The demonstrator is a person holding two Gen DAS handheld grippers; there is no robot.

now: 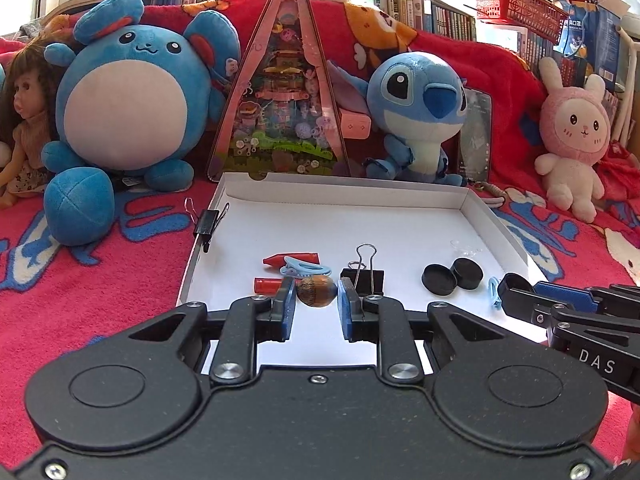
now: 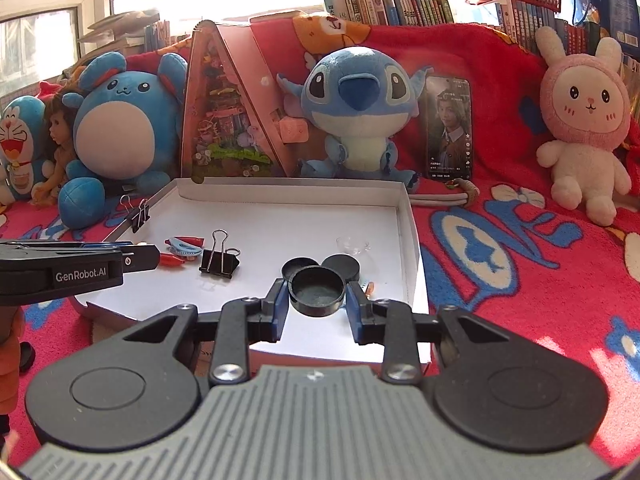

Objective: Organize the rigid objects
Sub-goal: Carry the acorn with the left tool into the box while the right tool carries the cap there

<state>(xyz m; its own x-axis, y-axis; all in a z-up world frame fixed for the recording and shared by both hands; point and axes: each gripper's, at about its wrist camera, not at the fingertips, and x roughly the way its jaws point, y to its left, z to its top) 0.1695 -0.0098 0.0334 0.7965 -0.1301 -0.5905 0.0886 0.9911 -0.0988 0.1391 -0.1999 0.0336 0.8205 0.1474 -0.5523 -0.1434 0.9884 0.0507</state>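
My left gripper is shut on a brown oval bead, held over the near part of the white shallow box. My right gripper is shut on a black round cap over the box's near right side. Two more black caps lie just beyond it, with a clear suction cup farther back. Red caps, a light blue clip and a black binder clip lie in the box. Another binder clip grips its left rim.
The box lies on a red patterned blanket. Behind it stand a round blue plush, a pink triangular toy case, a blue alien plush, a phone and a pink rabbit plush. A doll sits at far left.
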